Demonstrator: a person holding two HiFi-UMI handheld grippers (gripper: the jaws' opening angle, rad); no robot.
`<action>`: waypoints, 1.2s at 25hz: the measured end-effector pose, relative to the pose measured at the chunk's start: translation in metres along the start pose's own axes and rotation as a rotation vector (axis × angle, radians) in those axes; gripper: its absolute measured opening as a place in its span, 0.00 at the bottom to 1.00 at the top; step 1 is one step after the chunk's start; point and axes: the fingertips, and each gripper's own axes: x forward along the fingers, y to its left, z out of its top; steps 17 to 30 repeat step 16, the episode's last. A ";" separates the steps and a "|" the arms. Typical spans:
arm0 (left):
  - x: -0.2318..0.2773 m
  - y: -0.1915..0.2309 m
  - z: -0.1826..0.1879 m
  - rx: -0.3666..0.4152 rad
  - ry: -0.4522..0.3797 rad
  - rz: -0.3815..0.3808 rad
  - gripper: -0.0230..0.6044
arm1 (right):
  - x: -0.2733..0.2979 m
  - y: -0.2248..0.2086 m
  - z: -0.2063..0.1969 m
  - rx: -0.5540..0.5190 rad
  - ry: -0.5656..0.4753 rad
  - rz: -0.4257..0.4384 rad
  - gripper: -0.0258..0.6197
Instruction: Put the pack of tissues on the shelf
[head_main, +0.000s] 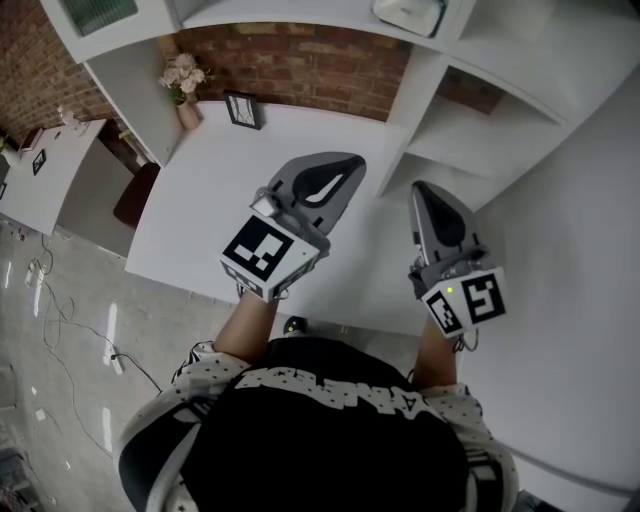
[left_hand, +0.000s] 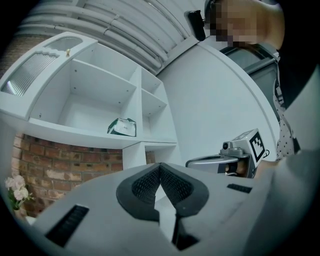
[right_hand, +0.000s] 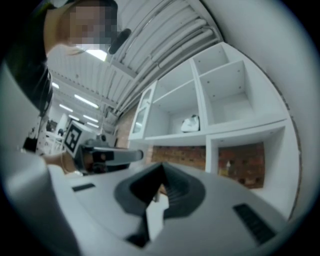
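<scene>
Grey-bodied with black ribbed pads, the left gripper (left_hand: 160, 169) has its jaws drawn together at the tips with nothing between them. The right gripper (right_hand: 162, 169) is likewise closed and empty, though its own view is soft with blur. Both hover side by side over the white desk (head_main: 215, 205) at the middle of the head view, noses aimed toward the upper edge of the frame. The pack of tissues (left_hand: 122, 127), green and white, lies flat on the white shelf (left_hand: 75, 134) in the centre of the left gripper view. It sits at the right end of the wide compartment, near the upright divider (left_hand: 136, 107), with its long axis roughly along the shelf's front edge. Its print is too small to read. From the head view the upper frame edge cuts it off, and in the right gripper view it is only a pale lump. Below the shelf runs a brick wall (head_main: 300, 60), and a vase of flowers (head_main: 185, 82) stands at the upper left.
</scene>
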 end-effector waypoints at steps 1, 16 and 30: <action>0.001 -0.002 -0.001 -0.001 0.003 -0.001 0.09 | -0.002 -0.001 0.000 0.001 0.001 0.000 0.09; -0.001 -0.015 0.005 0.006 -0.011 0.015 0.09 | -0.017 -0.004 0.009 -0.001 -0.009 0.000 0.09; -0.001 -0.015 0.005 0.006 -0.011 0.015 0.09 | -0.017 -0.004 0.009 -0.001 -0.009 0.000 0.09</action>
